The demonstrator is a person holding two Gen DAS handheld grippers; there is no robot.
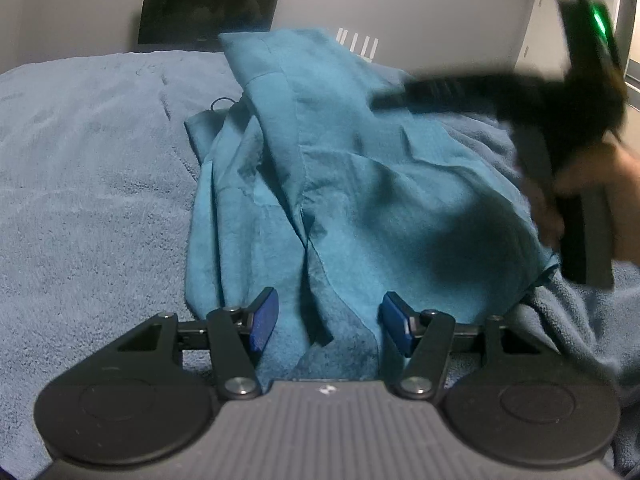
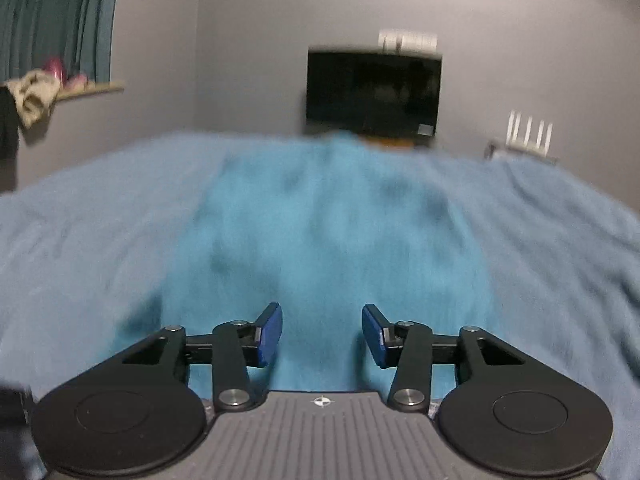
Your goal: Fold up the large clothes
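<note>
- Bed blanket (image 1: 88,168): a grey-blue plush cover is spread across the whole bed and serves as the work surface.
- Teal garment (image 1: 340,184): a large, soft item is laid in rumpled layers at the middle of the bed, with one part heaped up toward the far edge. It is judged light, limp and not slippery; a hold is best taken at a hem or corner, so that one layer is lifted rather than a bunch.
- Right gripper (image 2: 322,330): the jaws are set moderately apart, with nothing between the blue pads, and are held over the garment's near part. Its body is seen blurred at the right of the left wrist view, carried by a hand (image 1: 592,172).
- Left gripper (image 1: 324,322): the jaws are set moderately apart over the near hem; cloth lies between the pads, but no pinch is seen.
</note>
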